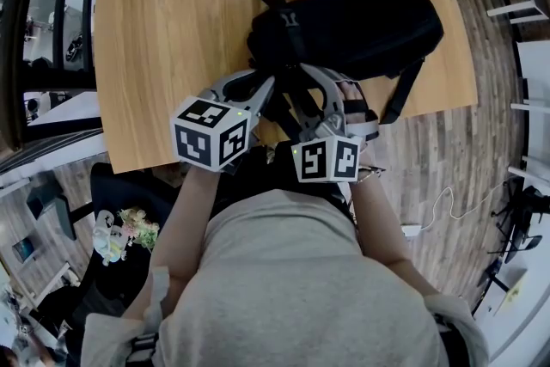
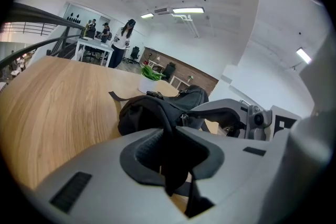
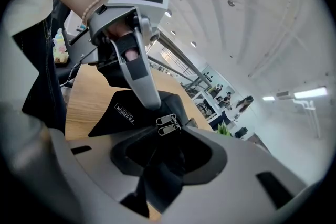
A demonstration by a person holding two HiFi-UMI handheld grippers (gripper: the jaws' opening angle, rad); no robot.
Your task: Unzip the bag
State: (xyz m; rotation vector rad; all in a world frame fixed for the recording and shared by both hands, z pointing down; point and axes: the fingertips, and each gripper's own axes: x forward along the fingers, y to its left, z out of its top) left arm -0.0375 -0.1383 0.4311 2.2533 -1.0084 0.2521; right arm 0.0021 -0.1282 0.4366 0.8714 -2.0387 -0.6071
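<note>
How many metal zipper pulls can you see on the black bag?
2. In the right gripper view, the upper zipper pull and the lower zipper pull lie close together, side by side, on the black bag. Others may be hidden in its folds.

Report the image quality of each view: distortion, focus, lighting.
Head view: wide-angle bend curves the table edges; the light is even, yet the black bag shows little detail. Left gripper view: fisheye with dark corners, near jaws soft, ceiling light blown out. Right gripper view: same fisheye, zipper pulls sharp, bright light strip at the right.
</note>
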